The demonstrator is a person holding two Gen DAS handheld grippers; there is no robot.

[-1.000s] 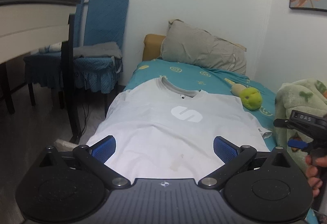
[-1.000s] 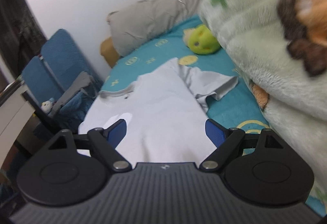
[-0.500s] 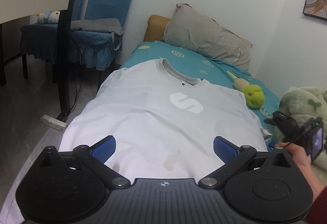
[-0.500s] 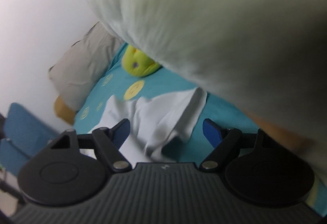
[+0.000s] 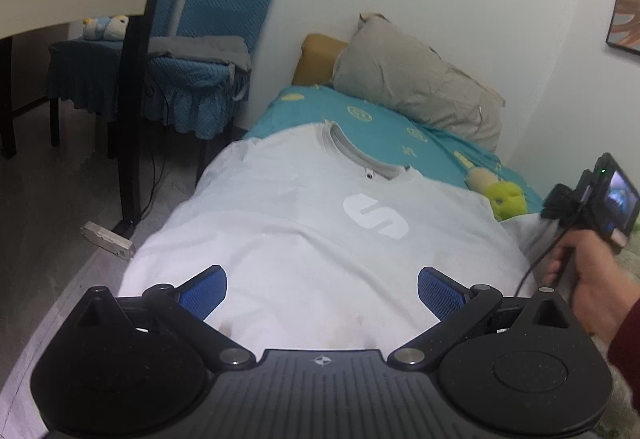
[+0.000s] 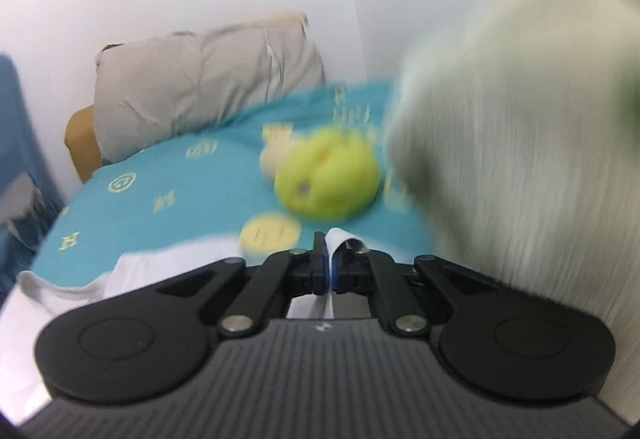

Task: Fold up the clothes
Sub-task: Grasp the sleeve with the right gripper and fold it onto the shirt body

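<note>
While the white T-shirt (image 5: 304, 239) lies face up and nearly flat across the teal bedsheet (image 5: 384, 131), collar toward the pillow (image 5: 416, 87), no fold shows in it yet, so the task looks barely begun. Only the first pinch is made: the right gripper (image 6: 326, 267) has just been closing and is now clamped on a strip of white cloth, apparently the sleeve edge beside the green plush toy (image 6: 328, 179). The left gripper (image 5: 322, 289) hovers over the hem with its jaws wide apart, holding nothing. A faint stain marks the lower front, and a pale S logo sits on the chest

Matt white cloth T-shirt (image 5: 304, 239)
</note>
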